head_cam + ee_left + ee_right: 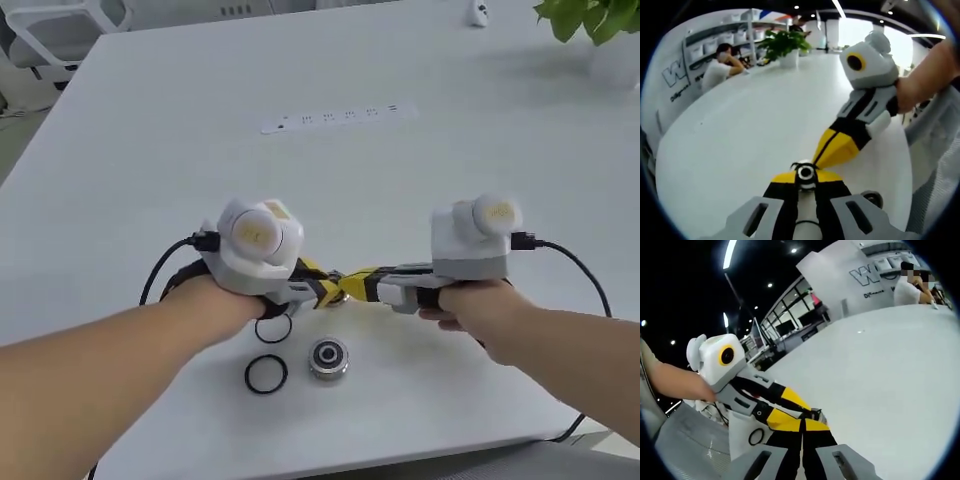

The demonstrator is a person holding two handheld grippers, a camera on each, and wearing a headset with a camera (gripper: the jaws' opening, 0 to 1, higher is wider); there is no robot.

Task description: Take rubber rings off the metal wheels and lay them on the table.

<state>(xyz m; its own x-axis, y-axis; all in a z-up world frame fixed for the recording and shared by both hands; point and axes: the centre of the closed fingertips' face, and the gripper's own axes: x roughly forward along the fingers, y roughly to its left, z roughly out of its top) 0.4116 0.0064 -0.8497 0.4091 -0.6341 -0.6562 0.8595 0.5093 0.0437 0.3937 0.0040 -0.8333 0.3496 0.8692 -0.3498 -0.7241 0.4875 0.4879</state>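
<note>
My left gripper [330, 291] and right gripper [352, 286] meet tip to tip above the table's near edge. In the left gripper view my left gripper [806, 176] is shut on a small metal wheel [806, 172], held face-on. The right gripper's yellow tip [832, 150] touches that wheel's rim from the right. In the right gripper view my right gripper [802, 422] has its jaws pressed together; what they pinch is hidden. A second metal wheel [328, 357] lies on the table below the grippers. One black rubber ring [266, 374] lies left of it, another ring [273, 328] by my left hand.
A white power strip [338, 117] lies flat mid-table. A potted plant [590, 18] stands at the far right corner. Black cables [575, 262] trail from both grippers. The table's front edge [400, 460] runs close below the loose wheel. A person [720, 67] sits at the far side.
</note>
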